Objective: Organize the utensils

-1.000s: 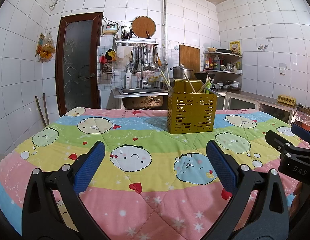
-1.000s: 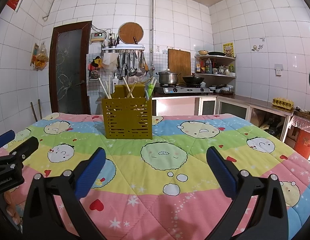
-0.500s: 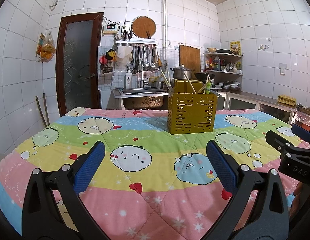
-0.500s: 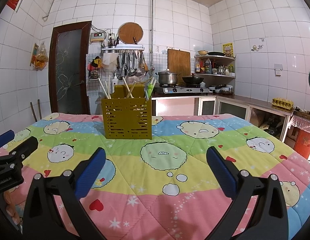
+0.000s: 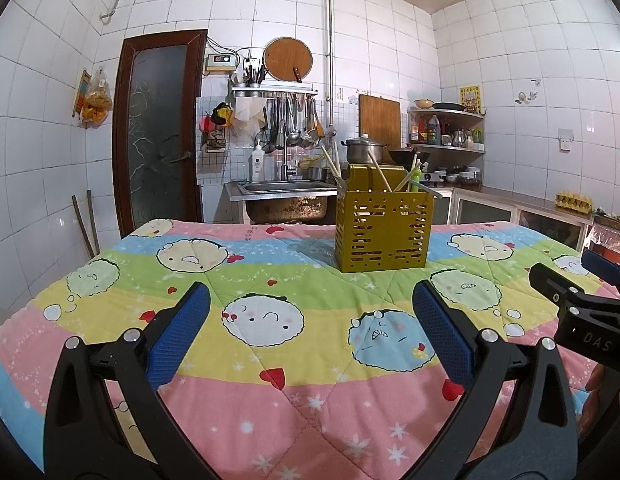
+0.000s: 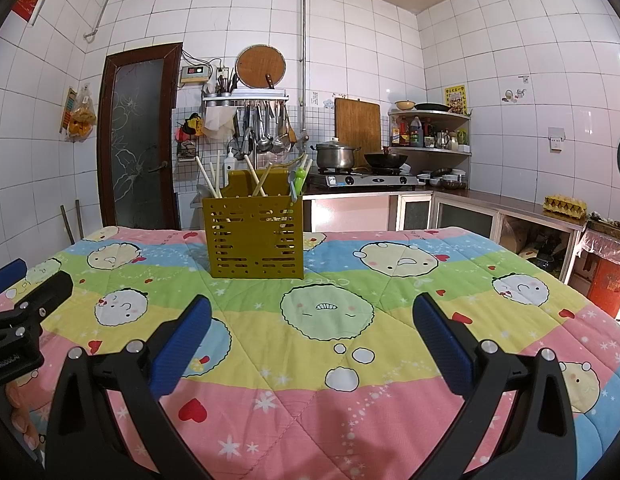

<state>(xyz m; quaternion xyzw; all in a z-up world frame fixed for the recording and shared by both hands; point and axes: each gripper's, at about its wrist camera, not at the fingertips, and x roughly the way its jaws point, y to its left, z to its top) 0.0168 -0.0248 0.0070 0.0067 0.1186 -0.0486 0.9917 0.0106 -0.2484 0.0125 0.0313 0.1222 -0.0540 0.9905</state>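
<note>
A mustard-yellow slotted utensil caddy [image 5: 383, 232] [image 6: 256, 236] stands upright near the far side of the table. Wooden chopsticks [image 5: 379, 176] [image 6: 214, 178] and a green-handled utensil [image 6: 297, 184] stick out of its top. My left gripper [image 5: 310, 328] hovers open over the near half of the table, well short of the caddy, nothing between its blue pads. My right gripper [image 6: 311, 330] is likewise open and empty, and it also shows at the right edge of the left wrist view [image 5: 577, 292]. The left gripper appears at the left edge of the right wrist view [image 6: 18, 300].
A cartoon-print quilt [image 5: 270, 320] [image 6: 349, 360] covers the table. Behind it are a steel sink [image 5: 286, 192], hanging ladles [image 6: 266, 128], a pot and wok on a stove [image 6: 361, 168], a corner shelf of bottles [image 6: 425, 132] and a brown door [image 5: 158, 132]. A person's fingers [image 6: 24, 424] hold the left gripper.
</note>
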